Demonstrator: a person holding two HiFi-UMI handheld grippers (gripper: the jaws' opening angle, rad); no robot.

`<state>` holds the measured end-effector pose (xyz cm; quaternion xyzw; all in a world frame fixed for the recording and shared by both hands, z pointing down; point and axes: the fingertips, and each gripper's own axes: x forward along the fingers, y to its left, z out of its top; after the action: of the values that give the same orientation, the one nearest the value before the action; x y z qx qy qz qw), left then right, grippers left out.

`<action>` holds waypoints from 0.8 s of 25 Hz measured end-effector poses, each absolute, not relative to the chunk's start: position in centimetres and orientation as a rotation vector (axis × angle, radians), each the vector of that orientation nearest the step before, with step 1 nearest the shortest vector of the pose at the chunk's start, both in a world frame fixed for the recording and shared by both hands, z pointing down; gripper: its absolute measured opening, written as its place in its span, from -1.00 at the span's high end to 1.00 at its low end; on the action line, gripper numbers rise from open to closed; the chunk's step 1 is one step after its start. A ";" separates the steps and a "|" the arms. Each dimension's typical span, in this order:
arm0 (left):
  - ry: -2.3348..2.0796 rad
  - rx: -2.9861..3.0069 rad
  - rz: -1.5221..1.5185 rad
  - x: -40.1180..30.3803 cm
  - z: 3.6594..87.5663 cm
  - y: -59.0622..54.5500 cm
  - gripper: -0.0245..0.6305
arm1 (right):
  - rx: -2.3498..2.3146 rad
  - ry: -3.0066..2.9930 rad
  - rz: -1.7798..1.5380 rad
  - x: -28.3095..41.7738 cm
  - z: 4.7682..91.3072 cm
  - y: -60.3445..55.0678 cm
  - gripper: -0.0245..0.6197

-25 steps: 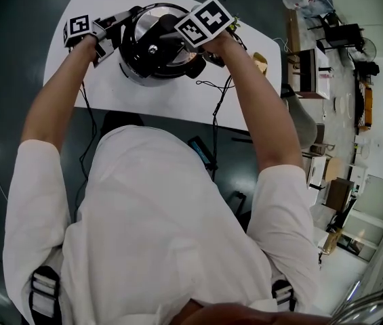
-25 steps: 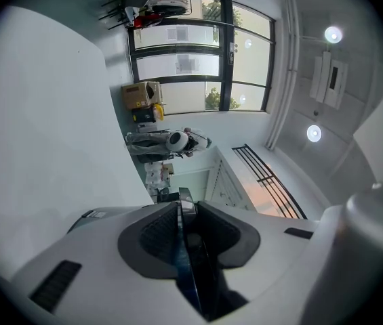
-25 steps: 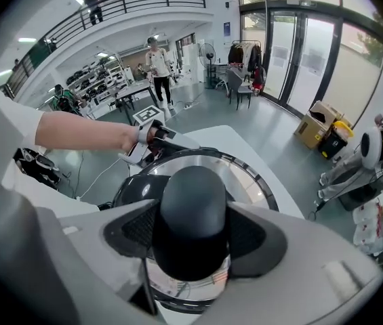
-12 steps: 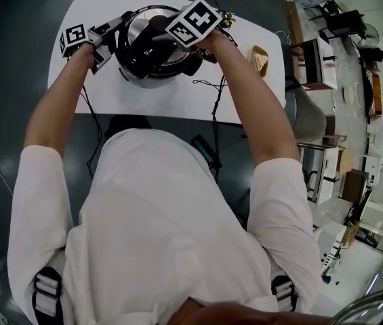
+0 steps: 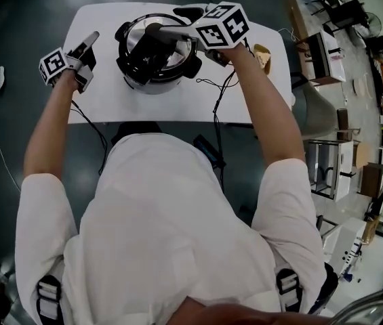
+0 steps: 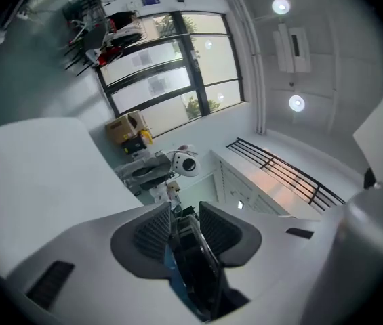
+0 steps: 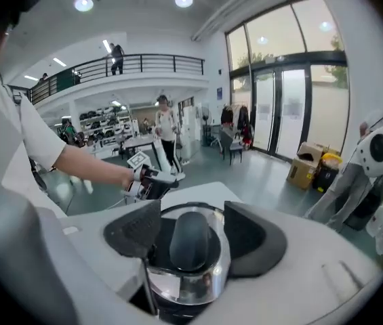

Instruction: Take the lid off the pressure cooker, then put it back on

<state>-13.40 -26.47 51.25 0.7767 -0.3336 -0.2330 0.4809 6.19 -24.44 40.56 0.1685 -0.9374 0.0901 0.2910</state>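
1. The right gripper (image 7: 192, 207) is the nearer one. Its jaws stand apart astride the lid's black handle (image 7: 191, 241), which runs lengthwise between them. Chrome shows beside one pad, so the handle looks ungripped.
2. The left gripper (image 5: 91, 40), at the upper left of the head view, is well apart from the cooker (image 5: 154, 81). It is empty, and its jaws have just been opening.
3. The lid (image 5: 137, 36), shiny steel, appears seated on the cooker at the upper centre of the white table (image 5: 103, 95).
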 end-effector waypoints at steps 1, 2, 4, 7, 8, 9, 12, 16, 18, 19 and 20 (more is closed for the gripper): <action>-0.814 1.938 -0.588 -13.5 49.5 -25.9 0.57 | 0.491 -2.555 0.217 6.8 39.0 -24.3 0.01; -0.822 1.975 -0.609 -13.5 47.8 -25.3 0.57 | 0.542 -2.610 0.196 7.6 37.4 -24.2 0.01; -0.891 2.046 -0.633 -14.1 45.0 -24.1 0.57 | 0.665 -2.728 0.176 9.5 34.1 -23.9 0.01; -1.101 2.279 -0.537 -15.1 41.7 -22.5 0.57 | 0.876 -2.909 0.131 12.8 30.4 -22.6 0.01; -1.140 2.368 -0.498 -14.7 40.5 -21.9 0.57 | 0.947 -2.952 0.090 14.1 29.6 -21.8 0.02; -1.162 2.450 -0.462 -13.9 39.3 -21.0 0.57 | 1.018 -2.984 0.047 15.2 28.9 -20.9 0.02; -1.221 2.658 -0.342 -11.5 36.5 -18.0 0.57 | 1.239 -3.023 -0.029 18.2 28.4 -17.7 0.02; -1.312 2.860 -0.205 -8.7 33.9 -14.1 0.57 | 1.433 -2.973 -0.146 20.4 29.4 -13.1 0.03; -1.358 2.907 -0.198 -7.8 33.3 -12.2 0.57 | 1.488 -2.918 -0.233 21.0 29.9 -11.0 0.03; -1.378 2.920 -0.196 -7.4 33.3 -11.3 0.57 | 1.510 -2.894 -0.268 21.1 30.1 -9.9 0.03; -1.399 2.929 -0.190 -7.1 33.4 -10.4 0.58 | 1.521 -2.875 -0.293 21.2 30.4 -8.8 0.03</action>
<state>-7.05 -10.42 33.44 0.8995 -0.4295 -0.0585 -0.0549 21.16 -8.76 30.43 0.4650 -0.8786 -0.0894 -0.0619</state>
